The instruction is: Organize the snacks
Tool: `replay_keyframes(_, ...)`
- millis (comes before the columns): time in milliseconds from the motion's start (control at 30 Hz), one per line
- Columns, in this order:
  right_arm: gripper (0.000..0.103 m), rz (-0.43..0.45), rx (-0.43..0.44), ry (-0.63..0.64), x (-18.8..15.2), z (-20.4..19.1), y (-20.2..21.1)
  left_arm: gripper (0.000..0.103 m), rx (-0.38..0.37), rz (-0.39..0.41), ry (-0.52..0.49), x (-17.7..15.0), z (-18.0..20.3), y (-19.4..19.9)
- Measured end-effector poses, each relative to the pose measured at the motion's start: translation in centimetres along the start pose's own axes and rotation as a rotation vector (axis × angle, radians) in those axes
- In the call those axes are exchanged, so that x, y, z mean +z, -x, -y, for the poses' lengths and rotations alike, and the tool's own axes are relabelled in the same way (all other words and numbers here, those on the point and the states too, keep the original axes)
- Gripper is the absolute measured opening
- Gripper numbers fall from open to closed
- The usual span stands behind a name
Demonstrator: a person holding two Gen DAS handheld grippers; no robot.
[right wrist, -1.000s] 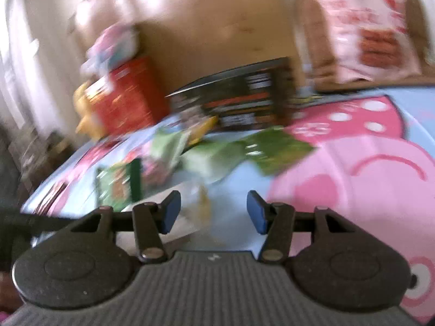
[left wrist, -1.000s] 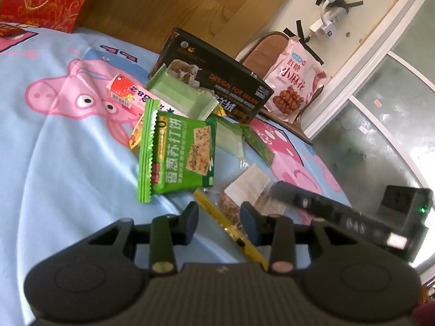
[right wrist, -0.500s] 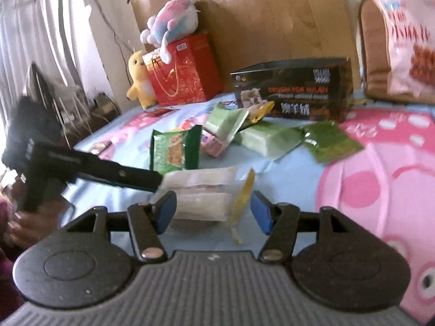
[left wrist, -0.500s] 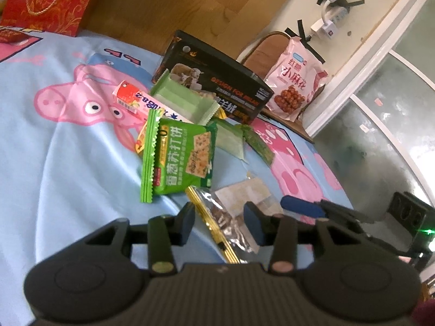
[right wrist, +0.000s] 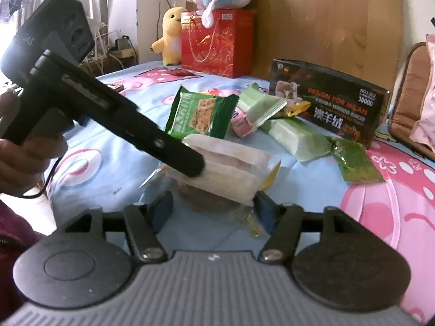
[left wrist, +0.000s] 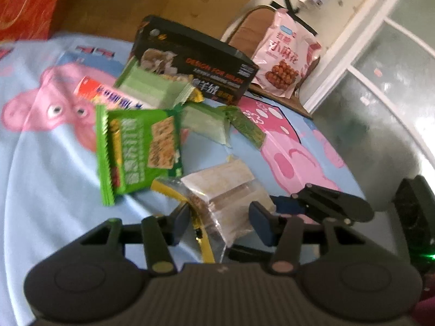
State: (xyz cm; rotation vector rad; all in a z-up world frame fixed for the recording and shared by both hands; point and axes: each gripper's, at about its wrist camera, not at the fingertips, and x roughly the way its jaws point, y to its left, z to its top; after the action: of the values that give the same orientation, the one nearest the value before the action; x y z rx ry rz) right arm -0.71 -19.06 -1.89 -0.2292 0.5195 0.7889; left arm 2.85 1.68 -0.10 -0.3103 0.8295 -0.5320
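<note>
Left hand-held gripper [left wrist: 217, 221] fingertips hidden behind clear packet [left wrist: 225, 195]; contact unclear.

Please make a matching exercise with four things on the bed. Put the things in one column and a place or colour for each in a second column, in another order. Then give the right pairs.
Things:
1. black box
2. red gift bag
3. clear snack packet
4. pink snack bag

Places or colours:
A. on the brown chair beside the bed
B. under a pastel plush toy
C. lies behind the green wrappers
D. nearest both grippers, with a yellow edge

Pairs: 1-C, 2-B, 3-D, 4-A
</note>
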Motion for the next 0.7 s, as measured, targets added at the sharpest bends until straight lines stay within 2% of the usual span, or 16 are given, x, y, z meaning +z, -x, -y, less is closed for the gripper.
replay_keyframes(100, 0.053, 0.023, -0.015, -0.025, -0.25, 0.19, 0.5, 0.047, 0.002, 0.006, -0.027, -0.08, 0.36, 0.11)
replay_keyframes(167, 0.051, 0.031, -0.02, -0.051, -0.3, 0.38, 0.66, 0.047, -0.006, 0.009, -0.027, -0.08, 0.32, 0.13)
replay_keyframes(300, 0.05, 0.037, -0.053, -0.032, -0.37, -0.34, 0.71, 0.048, -0.014, 0.013, -0.011, -0.1, -0.02, -0.08)
replay_keyframes(700, 0.05, 0.036, -0.054, -0.051, -0.38, -0.17, 0.72, 0.05, -0.026, 0.031, 0.002, -0.37, -0.37, -0.22)
